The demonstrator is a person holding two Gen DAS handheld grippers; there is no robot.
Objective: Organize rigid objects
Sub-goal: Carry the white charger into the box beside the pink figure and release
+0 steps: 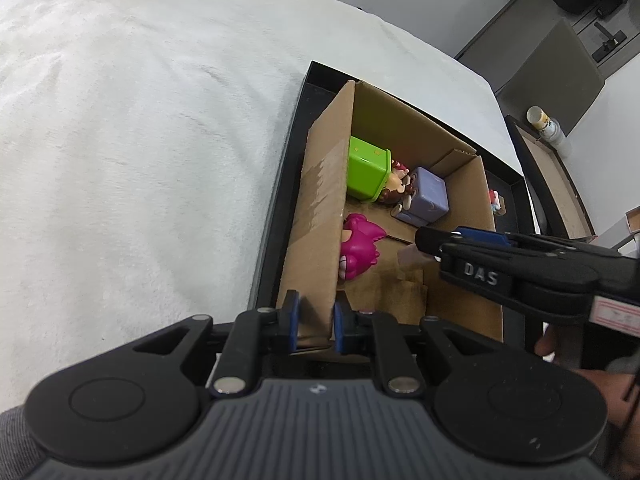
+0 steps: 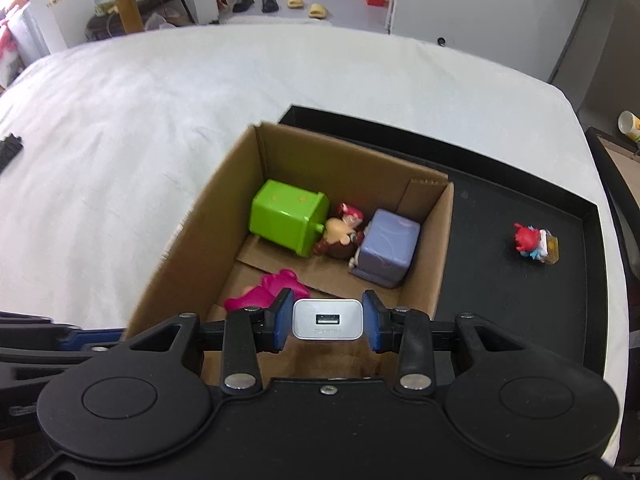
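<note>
An open cardboard box (image 2: 424,256) stands on a black tray (image 2: 516,300) on a white bed. Inside lie a green cube toy (image 2: 286,222), a brown figurine (image 2: 342,236), a purple cube toy (image 2: 386,246) and a pink toy (image 2: 268,290). My right gripper (image 2: 327,320) is shut on a white USB charger (image 2: 327,319) and holds it over the box's near end. My left gripper (image 1: 316,322) is shut on the box's left wall (image 1: 320,216) at its near corner. The right gripper (image 1: 424,240) also shows in the left wrist view, over the box.
A small red-haired figurine (image 2: 534,244) stands on the tray to the right of the box. The white bed cover (image 2: 160,120) spreads left and beyond. A dark object (image 2: 10,148) lies at the bed's left edge. A cup (image 2: 630,124) sits beside the bed at right.
</note>
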